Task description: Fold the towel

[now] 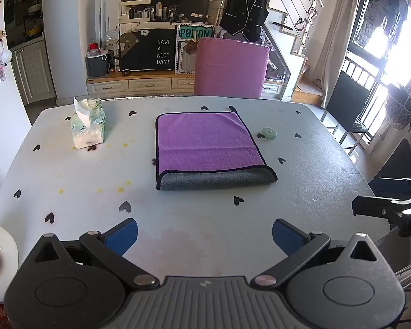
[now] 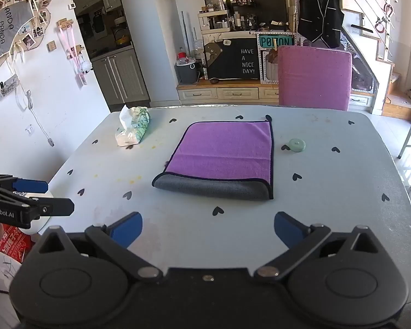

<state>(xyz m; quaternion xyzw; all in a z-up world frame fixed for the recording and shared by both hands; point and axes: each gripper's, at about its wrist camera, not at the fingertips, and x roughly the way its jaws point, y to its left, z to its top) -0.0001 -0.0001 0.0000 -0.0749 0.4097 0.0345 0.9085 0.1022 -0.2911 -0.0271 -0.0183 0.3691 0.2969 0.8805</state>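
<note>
A purple towel with a grey underside lies folded flat in the middle of the table; its grey fold edge faces me. It also shows in the right wrist view. My left gripper is open and empty, held above the table's near edge, well short of the towel. My right gripper is open and empty too, at the near edge. The right gripper shows from the side in the left wrist view, and the left gripper shows from the side in the right wrist view.
A tissue pack stands at the far left of the light table. A small green round tape measure lies right of the towel. A pink chair stands behind the table's far edge. A black chair stands at the right.
</note>
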